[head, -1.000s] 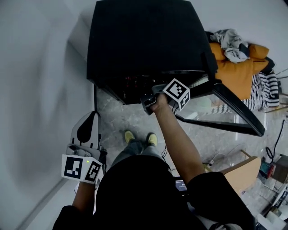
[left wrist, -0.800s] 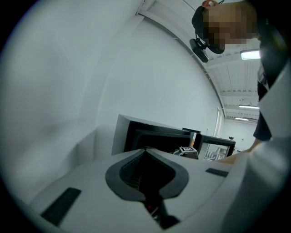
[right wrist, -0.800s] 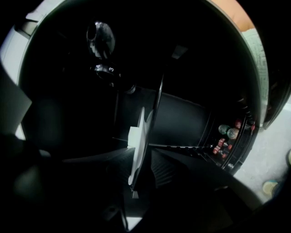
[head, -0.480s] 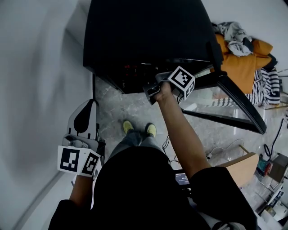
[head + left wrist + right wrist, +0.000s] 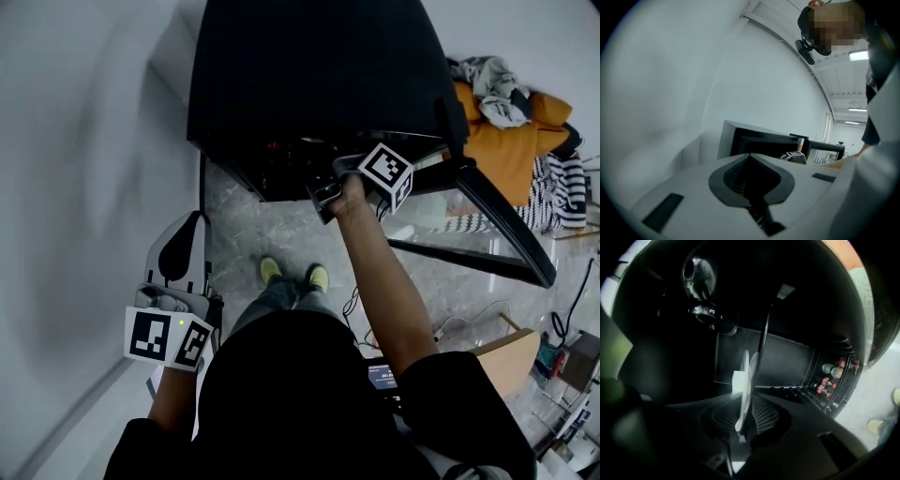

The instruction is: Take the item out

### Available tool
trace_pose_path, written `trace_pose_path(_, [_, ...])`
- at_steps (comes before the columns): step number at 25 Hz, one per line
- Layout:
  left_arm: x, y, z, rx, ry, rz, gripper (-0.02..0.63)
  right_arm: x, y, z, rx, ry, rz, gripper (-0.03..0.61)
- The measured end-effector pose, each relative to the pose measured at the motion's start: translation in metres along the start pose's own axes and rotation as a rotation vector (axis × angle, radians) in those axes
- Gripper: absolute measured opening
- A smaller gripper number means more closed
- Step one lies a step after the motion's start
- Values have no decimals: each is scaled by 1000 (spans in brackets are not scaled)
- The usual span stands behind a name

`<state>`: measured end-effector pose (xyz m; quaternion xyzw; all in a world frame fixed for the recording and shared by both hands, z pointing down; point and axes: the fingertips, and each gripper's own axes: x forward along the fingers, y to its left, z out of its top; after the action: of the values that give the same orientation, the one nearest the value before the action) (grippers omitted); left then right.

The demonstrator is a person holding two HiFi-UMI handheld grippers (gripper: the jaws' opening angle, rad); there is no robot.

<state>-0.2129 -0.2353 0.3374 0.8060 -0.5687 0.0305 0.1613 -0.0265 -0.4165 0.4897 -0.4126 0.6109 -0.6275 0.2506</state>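
A black cabinet [image 5: 309, 75] stands in front of me with its glass door [image 5: 487, 216] swung open to the right. My right gripper [image 5: 745, 401] reaches into the dark inside; in the head view only its body and marker cube [image 5: 387, 175] show. Its jaws have just been closing, and a thin white item [image 5: 745, 385] stands edge-on between the ribbed pads, which press on it. My left gripper [image 5: 190, 225] hangs low at the left beside the wall, shut and holding nothing, as the left gripper view [image 5: 750, 157] also shows.
A dial [image 5: 711, 314] sits on the cabinet's inner wall, and several bottles and cans [image 5: 829, 373] fill a shelf at the right. An orange cushion with clothes [image 5: 511, 141] lies right of the cabinet. A cardboard box [image 5: 511, 352] stands at the lower right. A white wall [image 5: 75, 187] runs along the left.
The head view has shifted a little, so the cabinet and the right gripper sit slightly further right. Both hands hold their places.
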Motion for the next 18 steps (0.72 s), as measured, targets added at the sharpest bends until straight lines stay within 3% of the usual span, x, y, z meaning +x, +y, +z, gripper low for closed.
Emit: trace_pose_path(18, [-18,-27,-1,17,-15,-25,8,-38,-5,-13,41,15,8,25])
